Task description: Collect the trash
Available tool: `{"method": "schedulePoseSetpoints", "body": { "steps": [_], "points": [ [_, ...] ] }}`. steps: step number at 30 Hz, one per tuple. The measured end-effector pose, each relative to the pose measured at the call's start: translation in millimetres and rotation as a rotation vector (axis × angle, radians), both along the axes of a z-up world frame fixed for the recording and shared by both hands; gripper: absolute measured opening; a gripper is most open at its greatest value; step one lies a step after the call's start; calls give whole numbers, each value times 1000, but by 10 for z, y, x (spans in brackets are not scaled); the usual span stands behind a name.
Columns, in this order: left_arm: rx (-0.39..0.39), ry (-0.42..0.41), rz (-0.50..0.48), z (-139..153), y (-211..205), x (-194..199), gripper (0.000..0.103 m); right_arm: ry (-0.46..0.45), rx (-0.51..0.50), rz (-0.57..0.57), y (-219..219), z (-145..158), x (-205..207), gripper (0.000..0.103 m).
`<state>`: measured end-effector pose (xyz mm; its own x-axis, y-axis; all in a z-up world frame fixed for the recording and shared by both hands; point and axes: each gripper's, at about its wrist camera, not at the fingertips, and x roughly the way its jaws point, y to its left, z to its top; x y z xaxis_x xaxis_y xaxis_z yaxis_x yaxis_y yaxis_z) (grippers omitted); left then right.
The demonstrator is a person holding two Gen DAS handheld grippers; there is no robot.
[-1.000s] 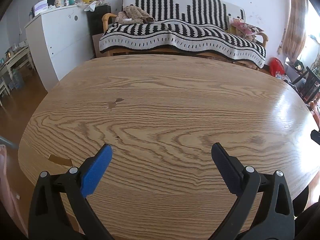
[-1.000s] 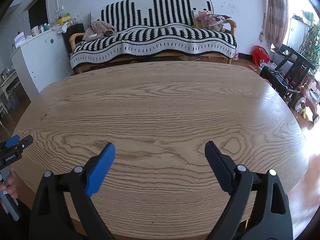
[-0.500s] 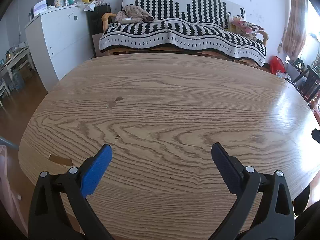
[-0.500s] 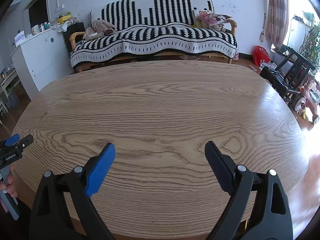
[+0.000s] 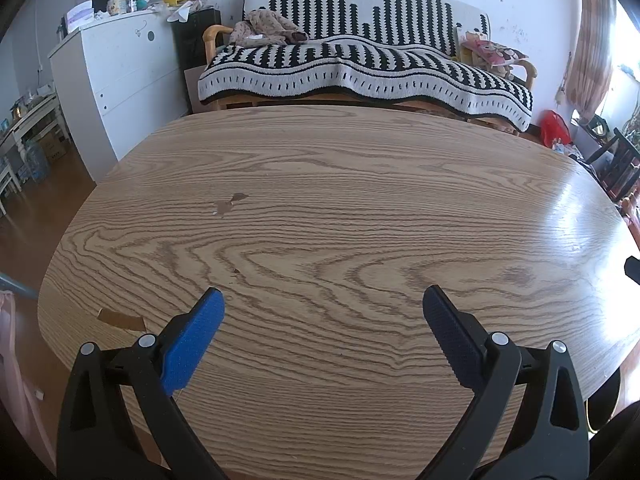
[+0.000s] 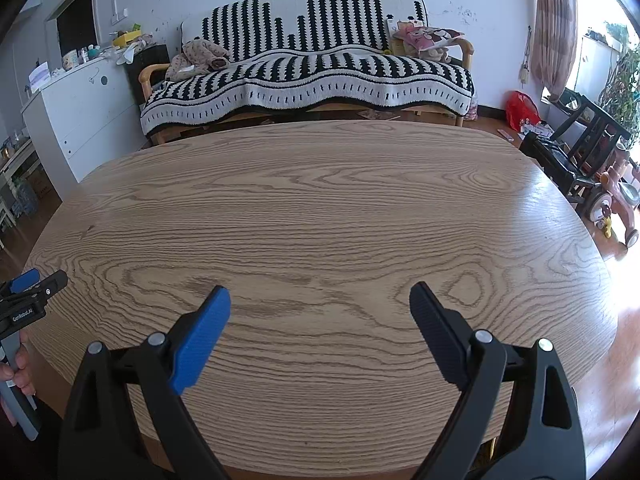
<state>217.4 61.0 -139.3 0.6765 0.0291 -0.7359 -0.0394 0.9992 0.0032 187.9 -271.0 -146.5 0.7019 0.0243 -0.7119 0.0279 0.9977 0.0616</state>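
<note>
My left gripper (image 5: 322, 300) is open above the near part of an oval wooden table (image 5: 360, 200), with nothing between its blue-padded fingers. My right gripper (image 6: 320, 296) is open over the same table (image 6: 340, 200), also with nothing in it. No loose trash shows on the tabletop. A flat brown patch (image 5: 122, 319) lies on the wood near the left edge, and a small dark mark (image 5: 230, 204) sits farther in. In the right wrist view the left gripper (image 6: 24, 292) appears at the far left edge, held by a hand (image 6: 18, 372).
Behind the table stands a sofa (image 5: 360, 60) under a black-and-white striped throw. A white cabinet (image 5: 116, 76) is at the back left. Dark chairs (image 6: 576, 152), a red bag (image 6: 520, 108) and a child's ride-on toy (image 6: 616, 200) stand to the right.
</note>
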Motion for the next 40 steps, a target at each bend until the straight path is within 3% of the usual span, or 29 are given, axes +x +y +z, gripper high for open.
{"method": "schedulePoseSetpoints", "body": {
  "steps": [40],
  "points": [
    [16, -1, -6, 1, -4, 0, 96, 7, 7, -3, -64, 9, -7, 88]
  ]
}}
